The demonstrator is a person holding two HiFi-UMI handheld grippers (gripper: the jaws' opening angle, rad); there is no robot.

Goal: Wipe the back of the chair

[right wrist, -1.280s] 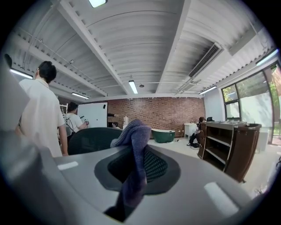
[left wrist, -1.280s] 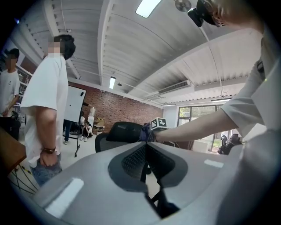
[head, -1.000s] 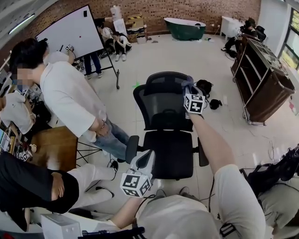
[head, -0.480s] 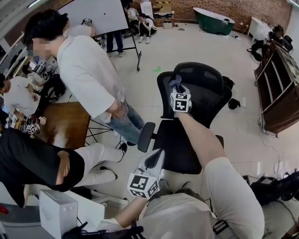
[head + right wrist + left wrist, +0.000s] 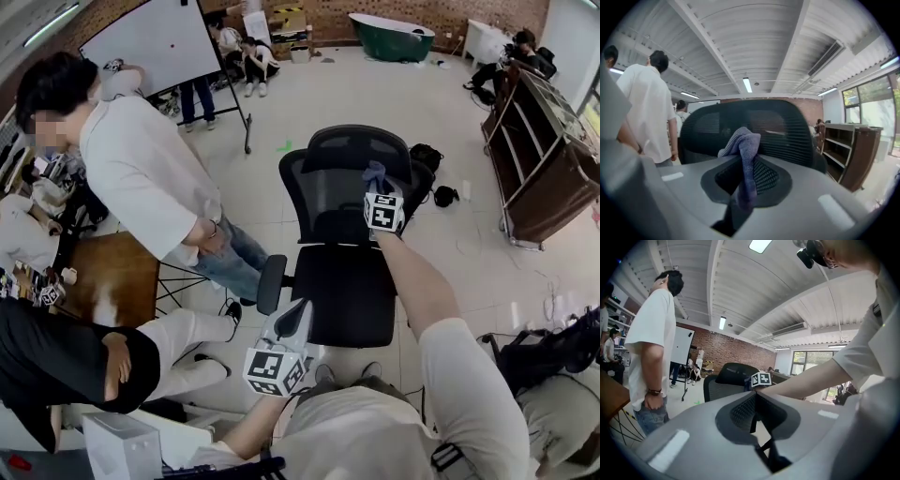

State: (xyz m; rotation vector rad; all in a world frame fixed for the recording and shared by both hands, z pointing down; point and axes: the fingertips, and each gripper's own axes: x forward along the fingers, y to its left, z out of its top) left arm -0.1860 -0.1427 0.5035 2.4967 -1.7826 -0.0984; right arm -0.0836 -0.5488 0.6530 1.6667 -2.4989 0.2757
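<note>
Jaws: right gripper (image 5: 376, 185) pinches the soft, light cloth (image 5: 743, 140) mid-fold before the chair (image 5: 328, 192)'s yielding mesh; left gripper (image 5: 293, 322) closed, empty.

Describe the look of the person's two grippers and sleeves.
The left gripper and right gripper have smooth light-grey rounded shells, with a dark recess around the jaws. Each carries a white cube with black square markers. The person wears a pale short-sleeved shirt.

Pale glossy floor (image 5: 450, 253) across the middle of the head view. Red brick wall (image 5: 441, 7) along the top edge, whiteboard (image 5: 150, 42) at upper left, green bathtub (image 5: 392, 37) at upper centre. Dark wooden shelf unit (image 5: 544, 169) at right, wooden table (image 5: 122, 272) at left. White ribbed ceiling (image 5: 740, 42) with strip light (image 5: 747, 85); window (image 5: 876, 112) at far right.
</note>
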